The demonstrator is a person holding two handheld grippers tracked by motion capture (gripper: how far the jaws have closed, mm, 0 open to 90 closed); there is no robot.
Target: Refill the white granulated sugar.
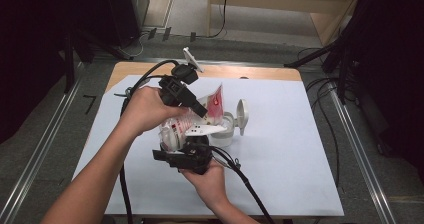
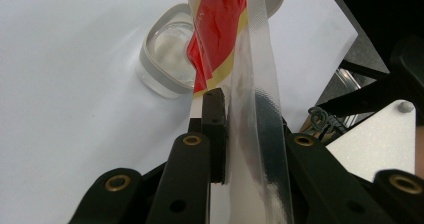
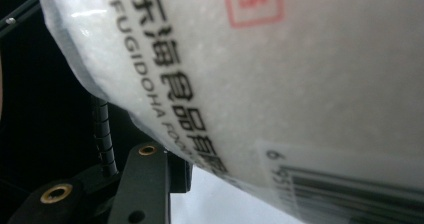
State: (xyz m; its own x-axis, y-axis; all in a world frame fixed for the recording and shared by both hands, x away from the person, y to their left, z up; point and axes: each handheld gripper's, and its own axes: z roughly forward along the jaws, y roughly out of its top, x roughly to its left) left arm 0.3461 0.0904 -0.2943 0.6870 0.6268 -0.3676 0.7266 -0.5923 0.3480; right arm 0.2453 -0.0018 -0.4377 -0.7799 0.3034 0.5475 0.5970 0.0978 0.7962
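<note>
Left tool (image 1: 200,109) is pinching the clear sealed edge of a plastic bag (image 1: 187,121), with the jaws pressed together on the film; in the left gripper view the strip of film (image 2: 260,109) is passing between the two black jaws and the red and yellow printed part (image 2: 217,29) of the bag is rising beyond them. Right tool (image 1: 187,151) is sitting under the lower end of the bag, held from below by the right hand (image 1: 210,179); the right gripper view is showing the white granular contents and black printed lettering on the bag (image 3: 280,84) lying across one visible jaw, but whether that tool is gripping or merely supporting the bag cannot be told. Left hand (image 1: 147,109) is wrapping around the left tool's body above the bag.

Bag is being held in the air, tilted, with its red-printed top end directly over a clear container (image 1: 225,129) with a grey rim. Container is standing on the white sheet covering the surface (image 1: 280,149), and its hinged lid (image 1: 242,115) is standing open on the far right side. In the left gripper view the container opening (image 2: 167,54) is lying beyond and to the left of the bag.
</note>
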